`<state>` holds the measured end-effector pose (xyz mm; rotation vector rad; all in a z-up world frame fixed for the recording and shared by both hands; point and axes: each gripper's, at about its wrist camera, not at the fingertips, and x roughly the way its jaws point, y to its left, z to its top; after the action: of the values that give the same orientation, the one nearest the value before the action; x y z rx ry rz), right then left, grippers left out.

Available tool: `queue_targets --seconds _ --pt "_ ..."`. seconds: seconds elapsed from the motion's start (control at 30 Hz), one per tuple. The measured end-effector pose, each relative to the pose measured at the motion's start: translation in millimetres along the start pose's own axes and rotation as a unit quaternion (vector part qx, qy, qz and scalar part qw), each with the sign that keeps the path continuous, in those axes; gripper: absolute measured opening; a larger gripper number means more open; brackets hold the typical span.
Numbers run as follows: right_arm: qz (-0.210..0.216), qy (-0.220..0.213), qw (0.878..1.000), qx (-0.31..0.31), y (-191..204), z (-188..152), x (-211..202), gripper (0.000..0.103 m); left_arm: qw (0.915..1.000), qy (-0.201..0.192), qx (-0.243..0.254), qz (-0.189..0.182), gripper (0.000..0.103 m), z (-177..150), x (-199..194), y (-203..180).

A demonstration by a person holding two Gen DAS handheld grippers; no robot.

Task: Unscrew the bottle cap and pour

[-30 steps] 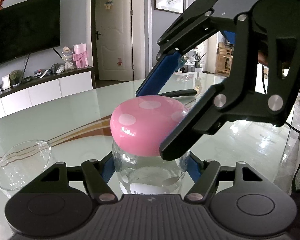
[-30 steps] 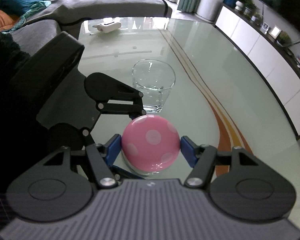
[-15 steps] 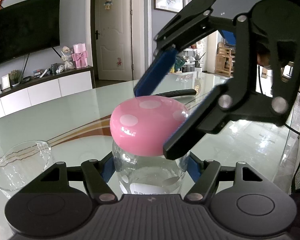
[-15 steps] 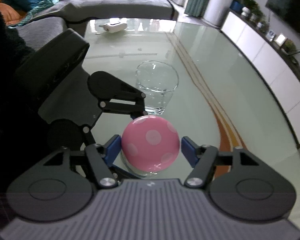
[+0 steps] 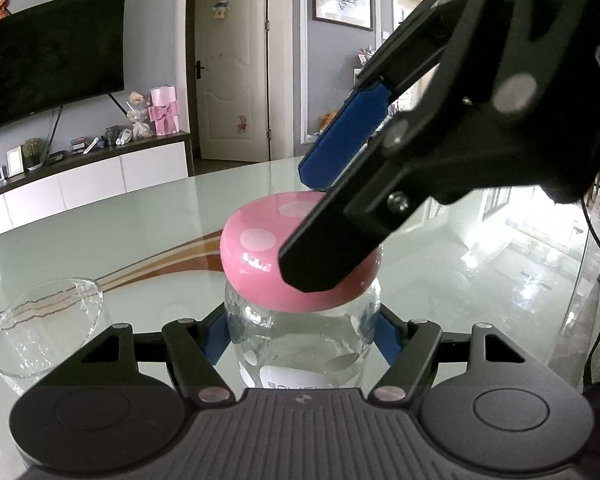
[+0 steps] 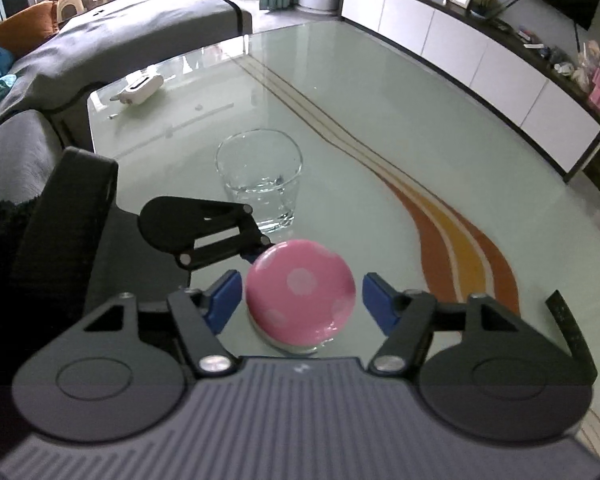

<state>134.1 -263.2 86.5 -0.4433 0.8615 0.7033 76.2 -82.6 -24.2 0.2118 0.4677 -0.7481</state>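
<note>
On the glass bench, the clear bottle stands upright beside the drinking glass. Its white label carries lettering too cropped to read. The left gripper fingers clamp the bottle body. The right gripper fingers straddle the pink dotted cap; they have just been closing, yet gaps remain at both pads. Since the earlier frame, the right gripper has rolled.

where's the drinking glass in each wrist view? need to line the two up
Left wrist: drinking glass at the lower left edge, left of the bottle.
Right wrist: drinking glass centre, just beyond the pink cap.
Shared landmark: the pink spotted cap, and the orange stripe in the tabletop.
</note>
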Motion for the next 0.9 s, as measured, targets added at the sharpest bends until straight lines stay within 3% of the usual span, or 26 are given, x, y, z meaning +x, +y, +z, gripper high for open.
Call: queue_targets --seconds 0.13,0.4,0.9 --pt "-0.004 0.005 1.000 -0.013 5 0 4 0.067 1.0000 -0.001 -0.001 0.006 0.074 -2 12 -19" --pt "-0.008 0.007 0.999 -0.038 9 -1 5 0.063 1.0000 -0.001 -0.002 0.006 0.074 8 14 -18" --pt "0.065 -0.017 0.991 -0.118 -7 -5 2 0.063 1.0000 0.000 -0.002 0.004 0.074 6 14 -16"
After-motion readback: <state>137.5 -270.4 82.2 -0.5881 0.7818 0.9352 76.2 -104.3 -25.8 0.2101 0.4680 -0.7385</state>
